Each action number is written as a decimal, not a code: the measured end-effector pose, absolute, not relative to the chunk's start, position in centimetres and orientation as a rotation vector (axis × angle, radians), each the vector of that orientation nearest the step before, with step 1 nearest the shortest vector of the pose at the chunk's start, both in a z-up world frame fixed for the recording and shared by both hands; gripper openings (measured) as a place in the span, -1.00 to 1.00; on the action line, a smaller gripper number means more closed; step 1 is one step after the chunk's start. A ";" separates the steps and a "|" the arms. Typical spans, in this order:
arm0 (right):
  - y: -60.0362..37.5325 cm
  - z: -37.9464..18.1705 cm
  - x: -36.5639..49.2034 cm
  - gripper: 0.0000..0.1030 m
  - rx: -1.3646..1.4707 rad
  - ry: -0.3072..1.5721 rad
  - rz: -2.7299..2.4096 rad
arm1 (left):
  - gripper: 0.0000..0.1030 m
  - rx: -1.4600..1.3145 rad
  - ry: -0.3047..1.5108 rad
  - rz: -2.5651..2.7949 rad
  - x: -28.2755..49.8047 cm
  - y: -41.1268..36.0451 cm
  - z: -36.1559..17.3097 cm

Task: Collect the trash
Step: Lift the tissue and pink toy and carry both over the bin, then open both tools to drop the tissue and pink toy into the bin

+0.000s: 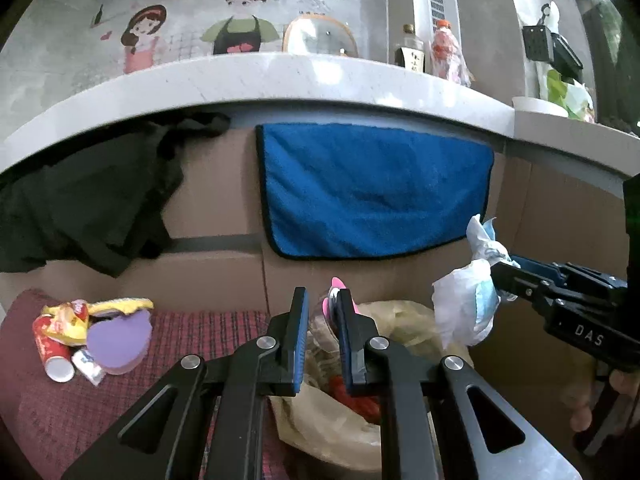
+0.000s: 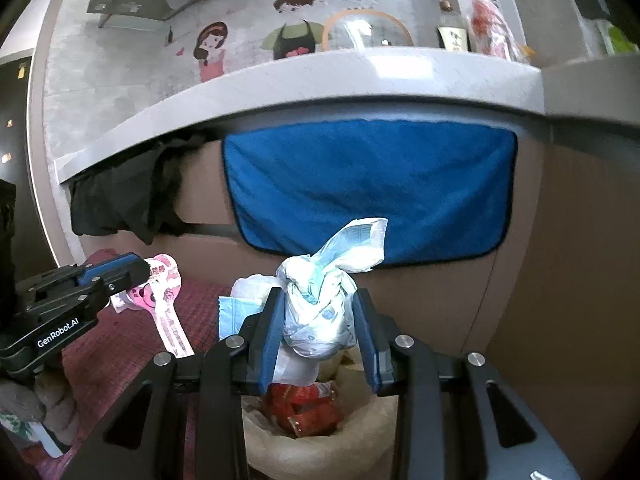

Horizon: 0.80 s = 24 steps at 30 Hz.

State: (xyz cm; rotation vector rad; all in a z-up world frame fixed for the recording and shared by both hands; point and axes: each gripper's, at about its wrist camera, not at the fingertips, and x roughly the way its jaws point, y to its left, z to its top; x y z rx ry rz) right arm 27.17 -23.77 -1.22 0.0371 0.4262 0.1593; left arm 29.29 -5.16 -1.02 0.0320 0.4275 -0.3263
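Note:
My left gripper [image 1: 322, 312] is shut on a pink wrapper [image 1: 335, 288], held above the open beige trash bag [image 1: 404, 320]; it also shows in the right wrist view [image 2: 136, 270] with the pink wrapper [image 2: 166, 308] hanging from it. My right gripper [image 2: 316, 312] is shut on a knotted white-and-blue plastic bag [image 2: 320, 304], held over the trash bag [image 2: 320, 452], which has red wrappers [image 2: 308, 404] inside. The right gripper [image 1: 502, 274] and its white bag [image 1: 466, 300] show at the right of the left wrist view.
A pile of trash lies at the left on the dark red mat [image 1: 208, 340]: a red paper cup [image 1: 52, 348], a yellow wrapper [image 1: 100, 310], a purple lid [image 1: 118, 340]. A blue towel [image 1: 372, 192] and black cloth [image 1: 92, 200] hang under the white countertop [image 1: 280, 72].

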 end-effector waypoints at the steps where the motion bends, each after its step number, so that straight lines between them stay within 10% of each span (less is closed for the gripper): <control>1: -24.0 -1.4 27.3 -0.38 0.043 0.430 0.158 | -0.72 0.030 0.436 -0.328 29.5 -5.2 -1.3; 24: -24.1 -3.6 29.4 -0.38 0.080 0.485 0.163 | -0.72 -0.018 0.518 -0.361 32.3 -5.3 -4.5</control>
